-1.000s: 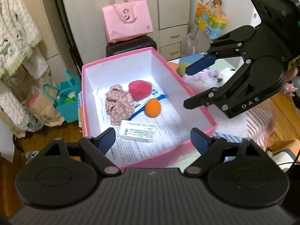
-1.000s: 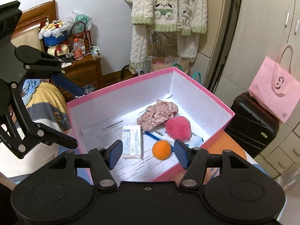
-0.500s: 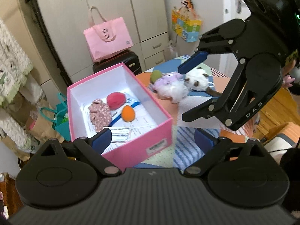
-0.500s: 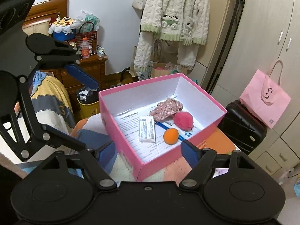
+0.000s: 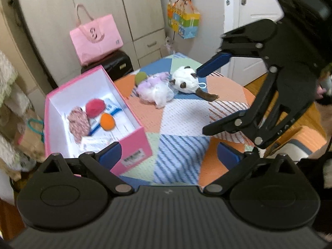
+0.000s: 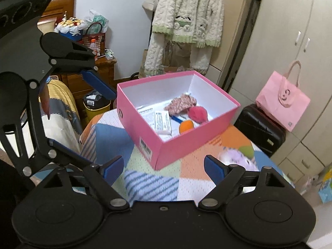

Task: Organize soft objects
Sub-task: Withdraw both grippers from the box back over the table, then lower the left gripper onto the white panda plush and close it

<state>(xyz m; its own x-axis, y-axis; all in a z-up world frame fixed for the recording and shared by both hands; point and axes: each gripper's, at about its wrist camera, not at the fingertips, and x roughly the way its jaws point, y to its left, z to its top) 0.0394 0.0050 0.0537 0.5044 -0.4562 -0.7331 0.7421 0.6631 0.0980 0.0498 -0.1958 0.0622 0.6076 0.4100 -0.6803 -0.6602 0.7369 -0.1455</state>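
Note:
A pink box [image 5: 134,145] [image 6: 176,149] stands on a patchwork table [image 5: 182,122]. In it lie a floral scrunchie [image 5: 78,121], a red pompom [image 5: 95,108], an orange ball [image 5: 106,121] and a small white packet [image 6: 162,121]. On the table beyond the box lie a purple-white plush [image 5: 154,89], a green ball [image 5: 140,77] and a panda plush [image 5: 186,82]. My left gripper [image 5: 168,155] is open and empty above the table's near side. My right gripper [image 6: 164,167] is open and empty; it also shows in the left wrist view [image 5: 209,97], raised above the table.
A pink tote [image 5: 95,39] sits on a black suitcase [image 5: 116,62] by the wardrobe behind the table. A colourful gift bag [image 5: 183,23] hangs on the wall. A wooden nightstand [image 6: 103,70] and hanging cream sweaters [image 6: 184,20] are past the box.
Both grippers have pulled up and back from over the box. The view now takes in the whole box and the plush toys on the table. Both jaws stay open.

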